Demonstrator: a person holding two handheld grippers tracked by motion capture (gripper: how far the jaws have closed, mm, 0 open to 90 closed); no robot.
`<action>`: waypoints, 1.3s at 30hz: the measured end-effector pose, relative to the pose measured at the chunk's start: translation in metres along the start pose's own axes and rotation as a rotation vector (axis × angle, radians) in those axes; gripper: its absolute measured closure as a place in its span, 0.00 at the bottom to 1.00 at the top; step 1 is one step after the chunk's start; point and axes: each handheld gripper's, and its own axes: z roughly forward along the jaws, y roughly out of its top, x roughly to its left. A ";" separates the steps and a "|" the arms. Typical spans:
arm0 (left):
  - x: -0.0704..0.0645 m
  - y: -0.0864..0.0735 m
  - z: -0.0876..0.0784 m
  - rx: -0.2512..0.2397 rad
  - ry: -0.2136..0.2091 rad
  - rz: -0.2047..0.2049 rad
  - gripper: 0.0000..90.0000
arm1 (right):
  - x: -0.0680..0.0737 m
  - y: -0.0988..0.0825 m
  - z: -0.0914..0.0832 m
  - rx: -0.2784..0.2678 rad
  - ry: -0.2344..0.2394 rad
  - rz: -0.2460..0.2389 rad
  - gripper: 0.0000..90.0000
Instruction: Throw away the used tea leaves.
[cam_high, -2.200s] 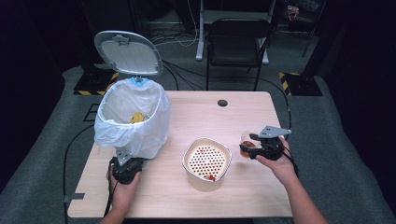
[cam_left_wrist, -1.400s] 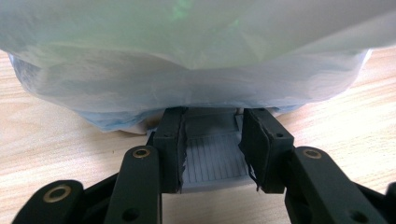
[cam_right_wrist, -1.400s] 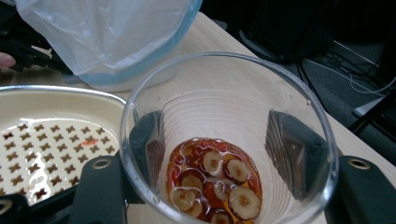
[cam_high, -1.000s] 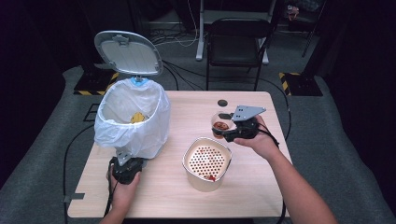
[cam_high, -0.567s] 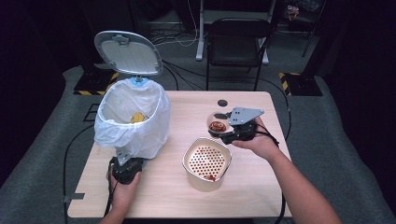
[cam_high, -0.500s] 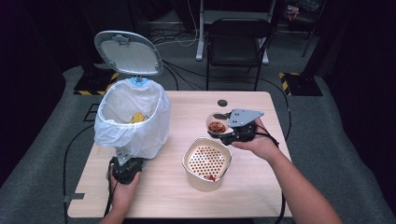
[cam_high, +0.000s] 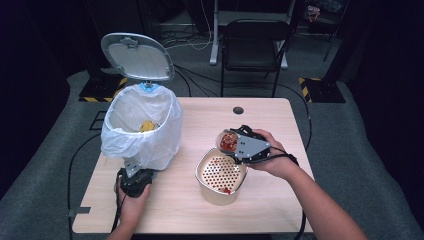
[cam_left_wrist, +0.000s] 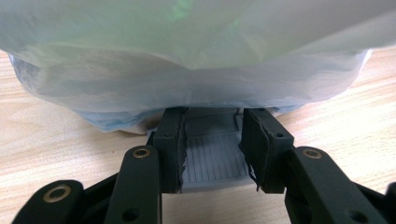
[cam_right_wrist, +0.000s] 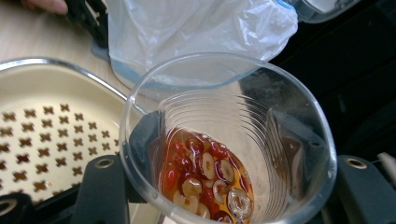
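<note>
Our right gripper (cam_high: 234, 145) pinching a clear plastic cup (cam_right_wrist: 229, 140) of red fruit above the strainer basket (cam_high: 220, 175); left gripper (cam_left_wrist: 212, 154) clamped on the bin's pedal (cam_left_wrist: 212, 156).

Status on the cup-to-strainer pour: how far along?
Done: right gripper is shut on the clear cup, held beside the strainer basket. In hand: left gripper clamps the bin's pedal. Left: the cup's red-brown contents remain unpoured.

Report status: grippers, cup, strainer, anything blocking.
Left gripper shut on bin pedal. Right gripper shut on cup of red bits in liquid, beside strainer basket. Path clear.
</note>
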 end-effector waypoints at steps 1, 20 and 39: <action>0.000 0.000 0.000 -0.003 0.002 0.005 0.67 | 0.003 0.001 0.001 0.012 -0.014 -0.038 0.44; 0.000 0.000 -0.001 0.009 -0.003 0.005 0.67 | 0.035 0.015 0.010 0.194 -0.108 -0.580 0.48; 0.000 0.000 0.000 0.000 0.000 0.001 0.67 | 0.065 0.012 0.018 0.296 -0.248 -1.121 0.49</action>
